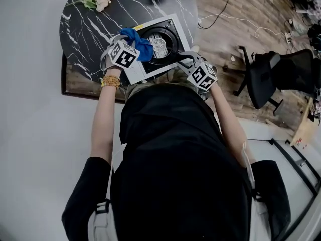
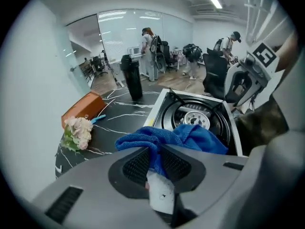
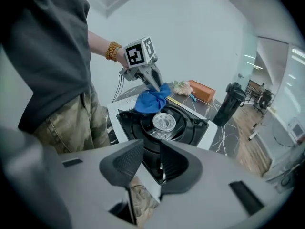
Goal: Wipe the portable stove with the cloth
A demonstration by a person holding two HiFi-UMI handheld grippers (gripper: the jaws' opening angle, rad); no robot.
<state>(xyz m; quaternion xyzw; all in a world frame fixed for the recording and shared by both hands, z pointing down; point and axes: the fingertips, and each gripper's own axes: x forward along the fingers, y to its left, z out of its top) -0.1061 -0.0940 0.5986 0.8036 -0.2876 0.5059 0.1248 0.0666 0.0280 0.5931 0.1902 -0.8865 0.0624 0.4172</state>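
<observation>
A white portable stove (image 1: 150, 73) with a black burner sits on a round black marble table (image 1: 83, 34). A blue cloth (image 1: 139, 43) lies bunched on the stove's left side, next to the burner cap (image 3: 163, 121). My left gripper (image 1: 131, 46) is shut on the cloth, and a fold is pinched between its pads (image 2: 155, 156). The rest of the cloth (image 2: 190, 137) spills onto the burner ring. My right gripper (image 1: 189, 63) is at the stove's near right corner. Its pads stand slightly apart with that corner (image 3: 151, 161) in the gap. Whether they press on it is unclear.
A small flower bunch (image 2: 76, 132) and an orange box (image 2: 81, 109) lie at the table's far left. A tall black bottle (image 2: 132, 78) stands behind the stove. An office chair (image 1: 271, 77) and cables (image 1: 225, 16) are on the wood floor at right. People stand far back.
</observation>
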